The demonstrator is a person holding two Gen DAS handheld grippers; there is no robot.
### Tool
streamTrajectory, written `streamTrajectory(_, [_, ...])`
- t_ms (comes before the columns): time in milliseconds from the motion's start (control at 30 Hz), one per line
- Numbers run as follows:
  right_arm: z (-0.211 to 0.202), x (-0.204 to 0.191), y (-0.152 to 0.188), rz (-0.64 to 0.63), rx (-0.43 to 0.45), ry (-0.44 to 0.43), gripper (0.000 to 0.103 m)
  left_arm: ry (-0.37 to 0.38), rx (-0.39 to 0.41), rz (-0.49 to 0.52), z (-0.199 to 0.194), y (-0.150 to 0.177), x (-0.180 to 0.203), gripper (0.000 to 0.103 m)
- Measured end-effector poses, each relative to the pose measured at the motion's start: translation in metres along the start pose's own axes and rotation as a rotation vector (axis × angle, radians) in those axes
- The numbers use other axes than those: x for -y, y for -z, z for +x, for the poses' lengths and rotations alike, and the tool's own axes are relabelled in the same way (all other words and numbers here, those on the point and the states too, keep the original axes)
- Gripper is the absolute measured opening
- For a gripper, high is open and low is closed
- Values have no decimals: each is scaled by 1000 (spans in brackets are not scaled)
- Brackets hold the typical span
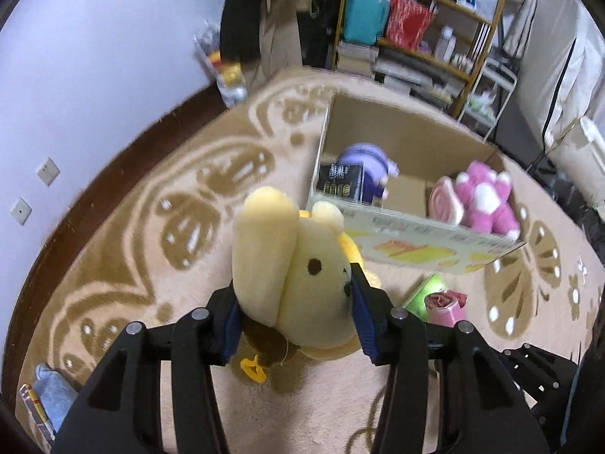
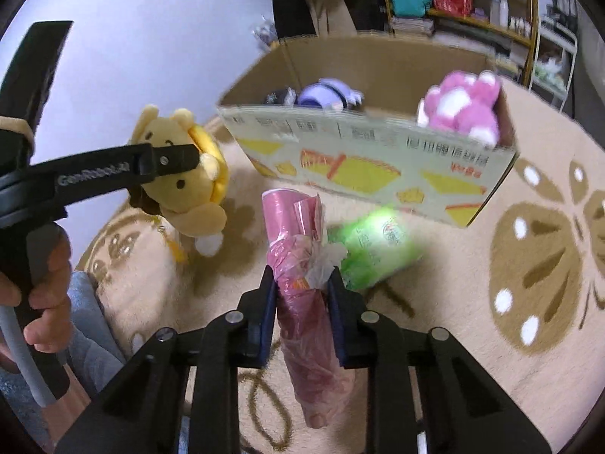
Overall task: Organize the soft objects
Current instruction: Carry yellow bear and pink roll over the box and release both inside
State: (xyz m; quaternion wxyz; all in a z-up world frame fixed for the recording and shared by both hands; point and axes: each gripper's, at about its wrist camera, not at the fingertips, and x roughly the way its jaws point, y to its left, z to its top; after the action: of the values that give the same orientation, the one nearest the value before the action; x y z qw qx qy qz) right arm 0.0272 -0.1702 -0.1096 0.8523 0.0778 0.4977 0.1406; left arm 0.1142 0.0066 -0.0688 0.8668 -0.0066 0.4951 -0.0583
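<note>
My left gripper (image 1: 297,302) is shut on a yellow plush bear (image 1: 298,272) and holds it above the carpet, short of the cardboard box (image 1: 416,234). The bear also shows at the left of the right wrist view (image 2: 185,185), in the left gripper (image 2: 166,160). My right gripper (image 2: 302,291) is shut on a pink plastic-wrapped roll (image 2: 302,265), in front of the box (image 2: 363,162). The box holds a pink plush (image 1: 486,196), a purple plush (image 1: 368,160), a pink rolled towel (image 1: 446,200) and a black packet (image 1: 338,181).
A green soft pack (image 2: 374,249) lies on the beige patterned carpet (image 2: 529,265) beside the box. Wooden shelves (image 1: 423,22) stand behind the box. A blue cloth (image 1: 53,393) lies at the carpet's left edge. A plastic bag with items (image 1: 223,64) leans on the wall.
</note>
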Motion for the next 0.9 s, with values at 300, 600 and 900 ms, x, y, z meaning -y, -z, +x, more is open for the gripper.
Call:
streamTrajectory(300, [-41, -6, -27, 14, 168, 24, 26, 9, 174, 31, -52, -14, 6, 49])
streamTrajectory(600, [-56, 4, -75, 12, 261, 42, 26, -4, 279, 97, -60, -48, 16, 49])
streamTrajectory(900, [-33, 28, -107, 32, 260, 67, 26, -10, 307, 166, -33, -77, 42, 50])
